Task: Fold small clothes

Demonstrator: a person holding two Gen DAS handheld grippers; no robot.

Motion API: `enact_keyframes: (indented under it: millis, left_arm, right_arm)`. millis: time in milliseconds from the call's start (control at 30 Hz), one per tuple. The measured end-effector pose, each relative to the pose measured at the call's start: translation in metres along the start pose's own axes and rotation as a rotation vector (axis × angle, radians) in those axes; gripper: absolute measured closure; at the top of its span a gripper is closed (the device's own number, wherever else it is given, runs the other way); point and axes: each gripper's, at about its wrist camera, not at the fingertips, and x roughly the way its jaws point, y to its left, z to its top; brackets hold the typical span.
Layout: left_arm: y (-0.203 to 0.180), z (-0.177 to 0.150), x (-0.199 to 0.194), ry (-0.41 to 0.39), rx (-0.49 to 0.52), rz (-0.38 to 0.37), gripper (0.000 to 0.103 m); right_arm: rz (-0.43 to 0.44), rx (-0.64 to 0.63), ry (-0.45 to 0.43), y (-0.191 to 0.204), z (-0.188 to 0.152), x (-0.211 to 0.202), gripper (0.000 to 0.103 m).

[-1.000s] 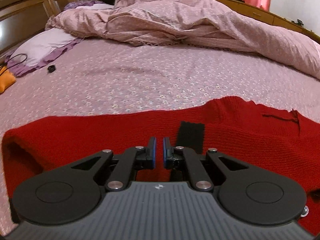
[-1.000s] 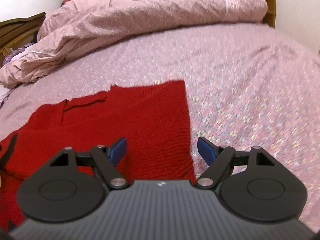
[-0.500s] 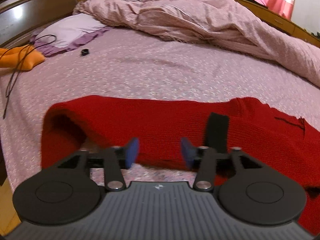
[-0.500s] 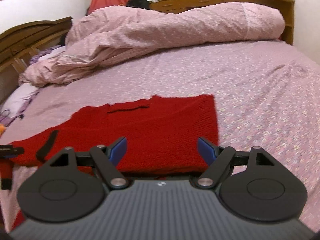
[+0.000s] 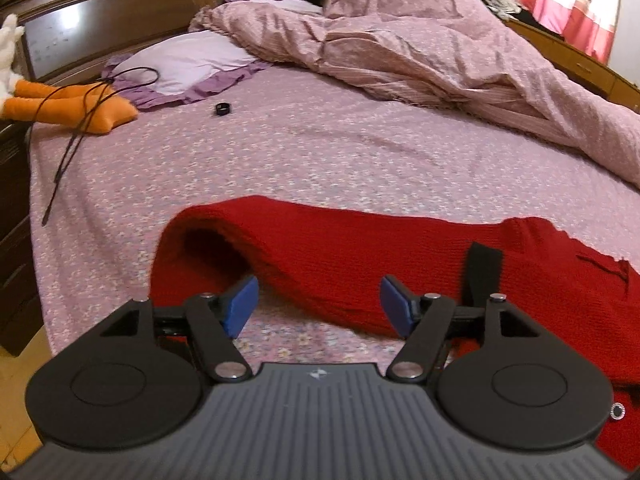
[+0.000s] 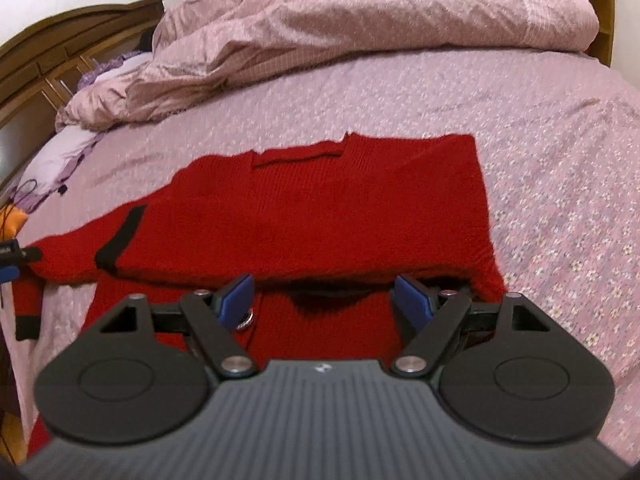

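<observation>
A red knitted sweater (image 6: 328,208) with a black band (image 6: 120,236) on its sleeve lies folded across the pink flowered bed sheet (image 6: 560,184). In the left wrist view its sleeve (image 5: 304,256) arches up off the sheet just beyond my left gripper (image 5: 318,304). That gripper's jaws are opening, and nothing sits between its blue pads (image 5: 240,304). My right gripper (image 6: 326,300) hovers open over the sweater's near folded edge, holding nothing. The tip of the left gripper (image 6: 10,260) shows at the left edge of the right wrist view.
A rumpled pink duvet (image 5: 440,52) is heaped across the far side of the bed. A lilac pillow (image 5: 184,60), an orange plush toy (image 5: 72,104) with a black cable (image 5: 76,128) and a small black ring (image 5: 223,109) lie near the wooden headboard (image 5: 120,4).
My left gripper went from shut to open, letting go of the sleeve. Both grippers drew back and a little up from the sweater, so more of it shows.
</observation>
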Motion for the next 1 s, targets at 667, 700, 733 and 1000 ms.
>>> enact_keyframes:
  millis: [667,700,733,1000]
  left_arm:
    - [0.039,0.014,0.022,-0.001,-0.279,-0.094,0.026]
    - [0.038,0.016,0.024,-0.004,-0.290,-0.103,0.026]
    - [0.037,0.017,0.028,-0.010,-0.307,-0.107,0.026]
    - [0.036,0.007,0.057,-0.030,-0.333,-0.067,0.026]
  right_arm:
    - [-0.013,-0.025,0.096,0.016,-0.018,0.021,0.024]
    - [-0.014,-0.023,0.107,0.016,-0.020,0.023,0.024]
    - [-0.013,-0.020,0.117,0.015,-0.022,0.025,0.024]
    - [-0.012,0.003,0.142,0.010,-0.030,0.027,0.024]
